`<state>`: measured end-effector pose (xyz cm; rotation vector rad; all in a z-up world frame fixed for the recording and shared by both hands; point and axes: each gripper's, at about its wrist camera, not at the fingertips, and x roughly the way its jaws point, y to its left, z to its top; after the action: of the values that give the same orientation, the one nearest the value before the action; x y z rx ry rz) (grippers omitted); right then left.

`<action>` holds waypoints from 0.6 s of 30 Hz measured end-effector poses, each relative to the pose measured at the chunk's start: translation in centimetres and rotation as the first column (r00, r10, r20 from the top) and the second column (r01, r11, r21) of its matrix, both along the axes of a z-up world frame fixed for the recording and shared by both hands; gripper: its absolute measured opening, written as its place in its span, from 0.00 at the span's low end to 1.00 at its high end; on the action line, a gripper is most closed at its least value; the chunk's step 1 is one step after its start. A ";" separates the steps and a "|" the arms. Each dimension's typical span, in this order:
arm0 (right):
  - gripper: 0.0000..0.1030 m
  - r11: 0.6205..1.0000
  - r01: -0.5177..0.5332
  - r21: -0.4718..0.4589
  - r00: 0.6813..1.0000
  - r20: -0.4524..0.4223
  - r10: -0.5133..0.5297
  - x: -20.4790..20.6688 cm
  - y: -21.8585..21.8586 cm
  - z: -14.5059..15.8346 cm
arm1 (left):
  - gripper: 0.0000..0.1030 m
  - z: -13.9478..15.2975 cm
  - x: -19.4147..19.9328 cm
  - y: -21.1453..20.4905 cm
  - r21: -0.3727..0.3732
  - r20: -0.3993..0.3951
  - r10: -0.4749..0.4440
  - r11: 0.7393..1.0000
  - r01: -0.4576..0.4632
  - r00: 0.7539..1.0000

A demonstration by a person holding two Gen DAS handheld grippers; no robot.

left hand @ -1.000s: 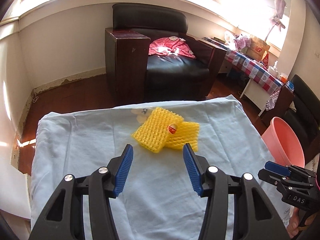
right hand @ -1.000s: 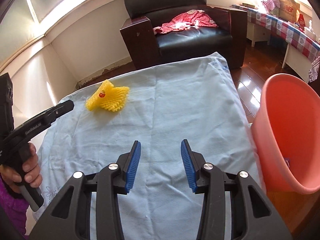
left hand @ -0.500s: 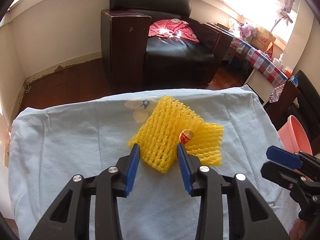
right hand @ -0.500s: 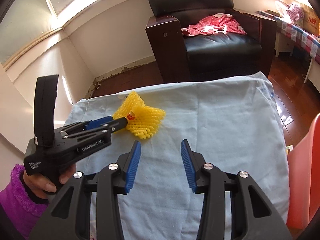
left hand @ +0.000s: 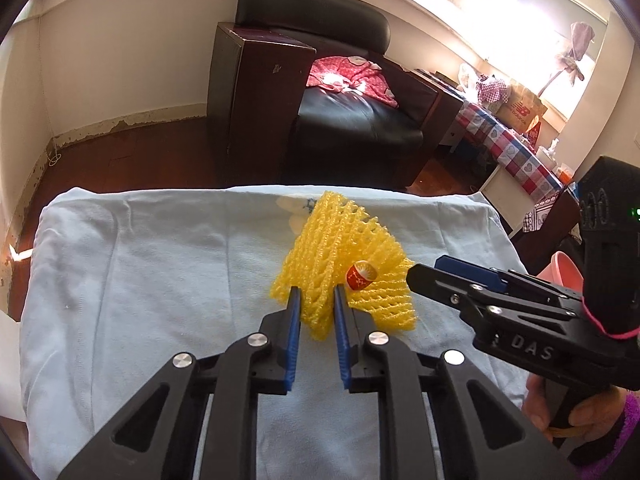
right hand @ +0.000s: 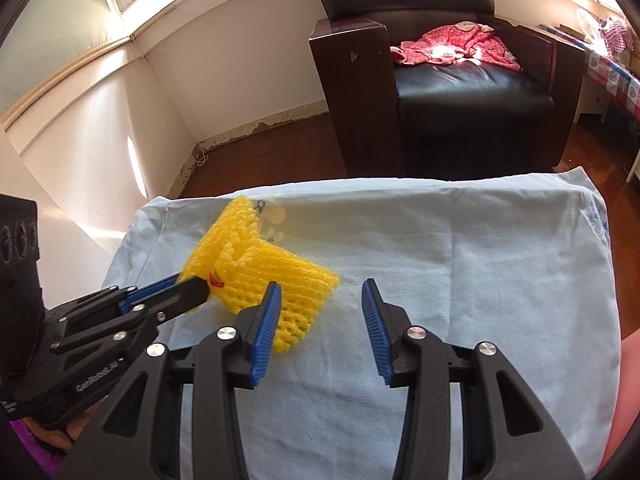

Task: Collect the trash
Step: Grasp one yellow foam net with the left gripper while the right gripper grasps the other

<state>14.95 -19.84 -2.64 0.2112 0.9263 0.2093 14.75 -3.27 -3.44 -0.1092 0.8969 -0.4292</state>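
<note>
Two yellow foam fruit nets lie overlapped on a table under a light blue cloth [left hand: 140, 280]. The upper yellow net [left hand: 332, 248] carries a small red sticker [left hand: 361, 275]. My left gripper [left hand: 315, 300] is shut on the near corner of this net, which stands tilted up from the cloth. The lower net [left hand: 384, 300] lies flat beside it. In the right wrist view both nets [right hand: 256, 268] sit at the left, and my right gripper [right hand: 320, 300] is open and empty, with its left finger just in front of the lower net.
A dark leather armchair [right hand: 460, 80] with a red garment [right hand: 452, 50] stands beyond the table's far edge. A pink bucket [left hand: 564, 272] stands on the floor to the right of the table. A side table with a checked cloth [left hand: 508, 148] is at far right.
My left gripper has moved forward and closed on the upper yellow net, lifting its corner. My right gripper has swung left, close to the nets, still open.
</note>
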 end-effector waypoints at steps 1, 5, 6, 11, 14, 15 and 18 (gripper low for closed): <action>0.41 1.000 -0.002 0.005 1.000 -0.004 0.002 0.2 0.1 -0.2 | 0.14 -0.1 0.0 0.2 -0.003 -0.005 0.005 1.000 -0.005 1.000; 0.41 0.999 -0.031 0.032 0.999 -0.011 0.031 0.9 1.0 -1.0 | 0.14 -0.7 0.1 0.8 -0.011 -0.029 0.017 1.000 -0.017 0.999; 0.41 0.998 -0.042 0.039 0.999 -0.010 0.042 0.9 1.3 -1.1 | 0.14 -0.9 0.1 0.9 -0.018 -0.035 0.019 1.000 -0.020 0.999; 0.39 0.994 -0.107 0.012 0.994 0.008 0.107 0.9 3.0 -1.2 | 0.15 -1.4 0.1 1.3 -0.021 -0.049 0.035 0.999 -0.036 0.998; 0.14 0.993 -0.116 -0.004 0.993 0.002 0.116 0.4 3.4 -1.2 | 0.15 -1.3 0.1 1.4 -0.025 -0.051 0.039 0.999 -0.041 0.998; 0.09 0.994 -0.109 -0.004 0.994 0.005 0.109 0.1 3.3 -1.0 | 0.15 -1.3 0.0 1.4 -0.027 -0.051 0.042 0.999 -0.044 0.998; 0.08 0.996 -0.092 -0.009 0.996 0.017 0.092 -1.2 2.7 -0.4 | 0.15 -1.1 -0.6 1.7 -0.034 -0.053 0.053 0.998 -0.055 0.997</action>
<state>13.71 -17.18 -3.01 0.1586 0.9200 0.2921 14.11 -1.57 -4.51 -0.1775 0.9351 -0.3939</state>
